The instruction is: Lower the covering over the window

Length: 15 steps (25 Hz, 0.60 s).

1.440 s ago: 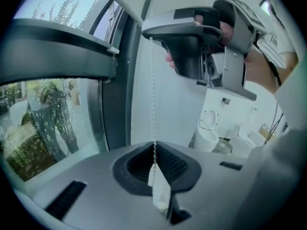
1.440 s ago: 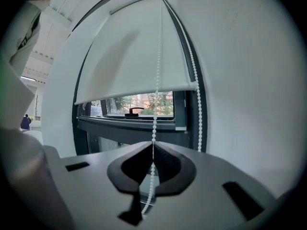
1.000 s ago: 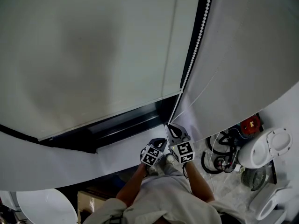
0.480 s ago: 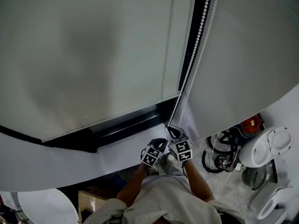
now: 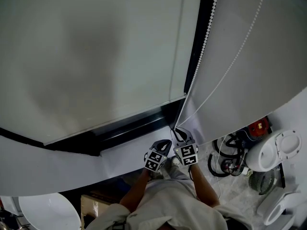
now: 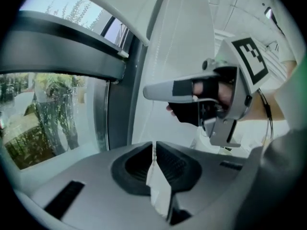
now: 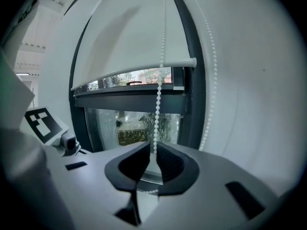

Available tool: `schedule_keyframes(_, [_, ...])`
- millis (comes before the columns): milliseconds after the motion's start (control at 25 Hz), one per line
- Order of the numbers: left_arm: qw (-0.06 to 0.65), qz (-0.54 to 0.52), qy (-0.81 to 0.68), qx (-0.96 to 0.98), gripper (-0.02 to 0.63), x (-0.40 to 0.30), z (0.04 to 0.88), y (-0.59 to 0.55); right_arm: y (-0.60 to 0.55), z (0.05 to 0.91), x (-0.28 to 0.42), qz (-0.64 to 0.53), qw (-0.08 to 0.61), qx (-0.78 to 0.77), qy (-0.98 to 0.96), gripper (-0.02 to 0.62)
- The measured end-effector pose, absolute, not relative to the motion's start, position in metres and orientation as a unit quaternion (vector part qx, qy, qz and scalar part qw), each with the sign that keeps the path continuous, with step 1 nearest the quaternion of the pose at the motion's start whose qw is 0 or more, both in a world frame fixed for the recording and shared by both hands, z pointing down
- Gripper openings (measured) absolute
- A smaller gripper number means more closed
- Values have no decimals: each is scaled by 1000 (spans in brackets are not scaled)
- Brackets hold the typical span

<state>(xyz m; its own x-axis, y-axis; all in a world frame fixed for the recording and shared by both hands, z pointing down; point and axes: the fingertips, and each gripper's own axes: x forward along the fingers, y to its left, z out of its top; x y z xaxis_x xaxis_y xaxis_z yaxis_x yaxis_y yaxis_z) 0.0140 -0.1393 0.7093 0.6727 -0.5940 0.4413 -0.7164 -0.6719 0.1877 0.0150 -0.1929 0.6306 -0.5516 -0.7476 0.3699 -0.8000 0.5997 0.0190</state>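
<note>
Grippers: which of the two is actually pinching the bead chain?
The left gripper, jaws shut on the bead chain. The right gripper has just been opening its jaws; the chain runs loose between them.

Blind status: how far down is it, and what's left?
Done: the blind covers most of the window, down to its bottom bar. In hand: the left gripper is shut on the bead chain. The right gripper has just been opening its jaws, and the chain runs loose between them. Left: glass below the bar is uncovered, so more pulls are likely needed.
</note>
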Motion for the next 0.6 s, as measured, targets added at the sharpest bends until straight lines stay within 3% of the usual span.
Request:
schedule_keyframes(200, [158,143,-380,900,68,9,681,-146,-187,625,19,74,170,444,-877,95])
schedule_keyframes(600, [132,103,-408,897,78,-8,644,-152,-176,616,24,44,190,460,-866,83])
